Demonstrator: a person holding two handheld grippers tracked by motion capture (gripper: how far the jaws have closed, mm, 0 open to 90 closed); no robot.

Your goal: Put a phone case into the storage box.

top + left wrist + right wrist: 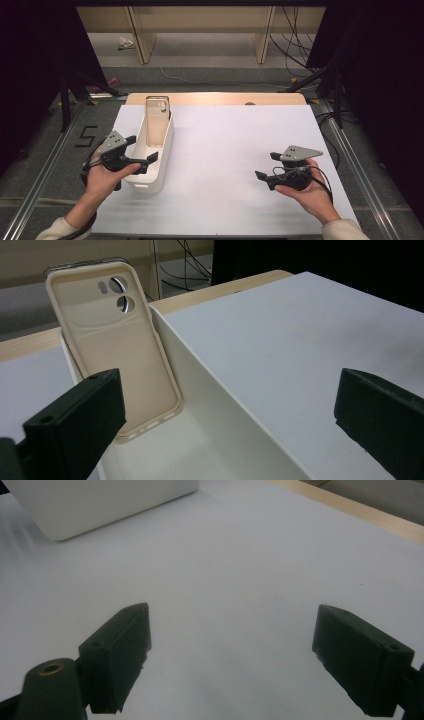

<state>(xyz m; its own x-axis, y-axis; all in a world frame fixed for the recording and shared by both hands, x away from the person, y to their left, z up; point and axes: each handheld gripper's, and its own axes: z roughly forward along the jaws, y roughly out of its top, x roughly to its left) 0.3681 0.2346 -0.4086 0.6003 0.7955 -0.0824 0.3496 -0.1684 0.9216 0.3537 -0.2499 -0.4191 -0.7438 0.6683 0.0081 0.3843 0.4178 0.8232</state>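
Your left tongs (142, 149) hang wide open over the near end of a long white bin (159, 172) at the left of the white worktop (235, 150), holding nothing. In the left gripper view one jaw sits inside the bin's hollow and the other outside it, over the bare worktop, so the bin's long wall (225, 405) runs between them without touching either. Ahead of those tongs, at the bin's far end, a beige phone case (117, 340) stands nearly upright, leaning back against the end wall, its hollow inner side and two round camera holes facing the tongs. Just behind it a second, clear case (65, 267) shows only its top edge.

Your right tongs (268, 166) float well away from the bin, jaws equally wide apart and empty, pointed back toward it. In the right gripper view only bare white worktop lies between the jaws, with a corner of the bin (100, 505) far ahead.
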